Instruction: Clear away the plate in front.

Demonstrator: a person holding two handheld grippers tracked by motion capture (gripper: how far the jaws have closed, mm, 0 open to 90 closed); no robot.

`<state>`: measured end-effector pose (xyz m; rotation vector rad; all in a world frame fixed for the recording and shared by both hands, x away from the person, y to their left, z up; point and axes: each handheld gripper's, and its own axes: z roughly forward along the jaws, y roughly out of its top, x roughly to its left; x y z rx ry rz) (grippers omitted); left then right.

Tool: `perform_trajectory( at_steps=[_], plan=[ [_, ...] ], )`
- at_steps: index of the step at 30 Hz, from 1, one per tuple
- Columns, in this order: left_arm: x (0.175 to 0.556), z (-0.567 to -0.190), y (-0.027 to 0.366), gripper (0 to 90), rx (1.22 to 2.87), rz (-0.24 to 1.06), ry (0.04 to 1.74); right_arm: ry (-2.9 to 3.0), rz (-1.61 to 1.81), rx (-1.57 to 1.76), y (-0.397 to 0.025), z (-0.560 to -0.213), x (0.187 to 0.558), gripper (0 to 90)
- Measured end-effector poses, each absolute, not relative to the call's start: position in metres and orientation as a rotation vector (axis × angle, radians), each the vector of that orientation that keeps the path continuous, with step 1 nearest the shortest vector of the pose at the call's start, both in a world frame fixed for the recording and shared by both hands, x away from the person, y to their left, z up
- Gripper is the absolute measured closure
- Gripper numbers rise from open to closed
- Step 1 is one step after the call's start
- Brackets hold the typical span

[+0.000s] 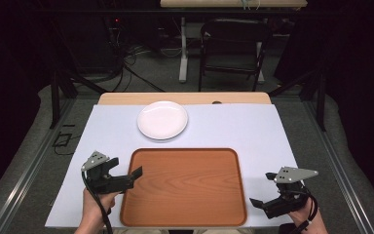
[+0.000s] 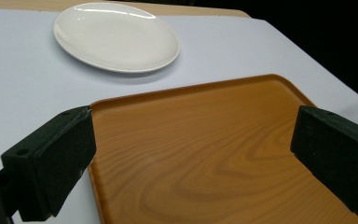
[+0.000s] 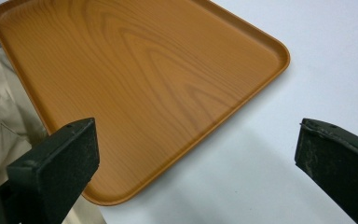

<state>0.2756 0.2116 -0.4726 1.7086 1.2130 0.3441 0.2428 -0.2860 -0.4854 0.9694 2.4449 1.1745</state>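
An empty wooden tray [image 1: 185, 187] lies on the near middle of the white mat. Behind it, slightly left, sits an empty white plate [image 1: 162, 120]. My left gripper [image 1: 125, 168] is open at the tray's left edge. In the left gripper view its [image 2: 191, 135] left jaw hangs over the mat and its right jaw over the tray [image 2: 200, 154], with the plate [image 2: 116, 37] beyond. My right gripper [image 1: 264, 190] is open, just right of the tray's near right corner. In the right gripper view it [image 3: 196, 140] straddles the tray's [image 3: 144, 70] rim and the mat. Neither holds anything.
The white mat [image 1: 233, 126] covers most of the table, and a strip of bare wood [image 1: 185, 97] shows at the far edge. A black chair [image 1: 231, 46] and floor cables stand beyond the table. Beige cloth [image 3: 0, 116] lies past the tray's near edge.
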Motion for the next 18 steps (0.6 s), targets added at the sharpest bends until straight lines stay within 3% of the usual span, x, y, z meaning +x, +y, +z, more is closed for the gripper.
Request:
perform_trajectory(
  at_steps=[8, 18],
  plan=[
    [0.302, -0.477, 0.208, 0.2, 1.614, 0.235, 1.284, 2.442, 1.171, 0.97, -0.286, -0.485, 0.243, 0.0],
    [0.325, -0.475, 0.197, 0.2, 1.514, 0.201, 1.328, 2.444, 1.17, 0.969, -0.286, -0.486, 0.243, 0.0]
  ],
)
